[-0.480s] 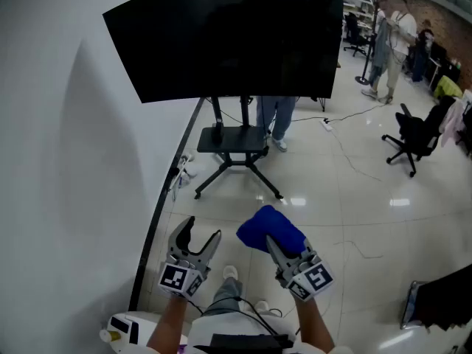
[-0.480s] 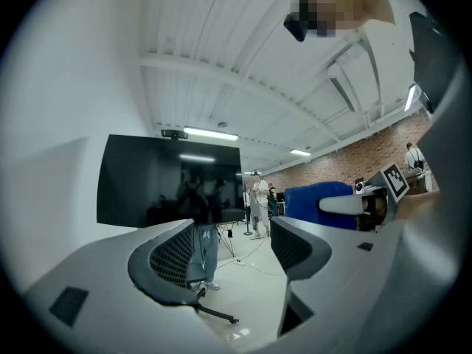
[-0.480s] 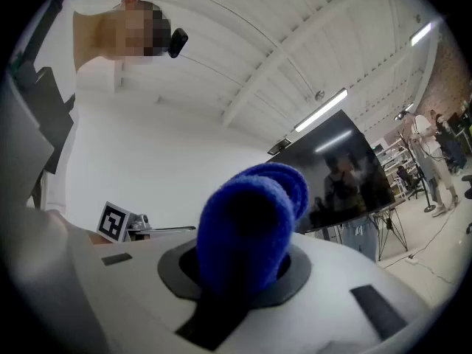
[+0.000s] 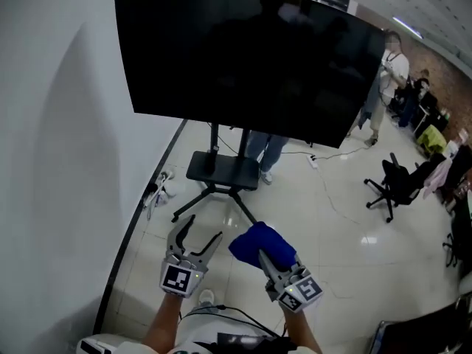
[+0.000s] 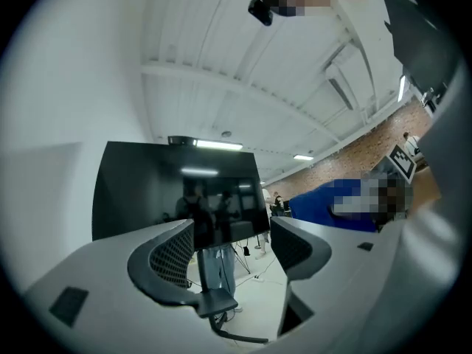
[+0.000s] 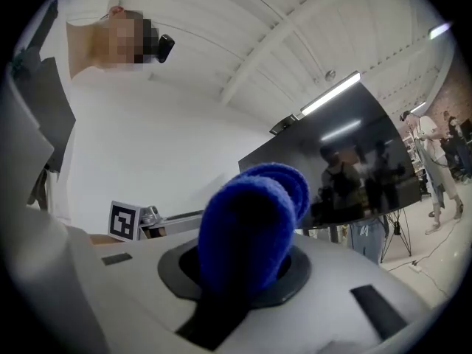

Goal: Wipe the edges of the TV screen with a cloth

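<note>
Blue cloth (image 4: 252,243) sits clamped in your right hand-held gripper (image 4: 268,261); your left hand-held gripper (image 4: 204,228) gapes empty, both well apart from the TV screen (image 4: 243,57)

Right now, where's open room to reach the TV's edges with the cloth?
Bare floor runs from the stand to the office chair, so the TV's right and bottom edges look open. The left edge sits near the wall, with cables on the floor below.
</note>
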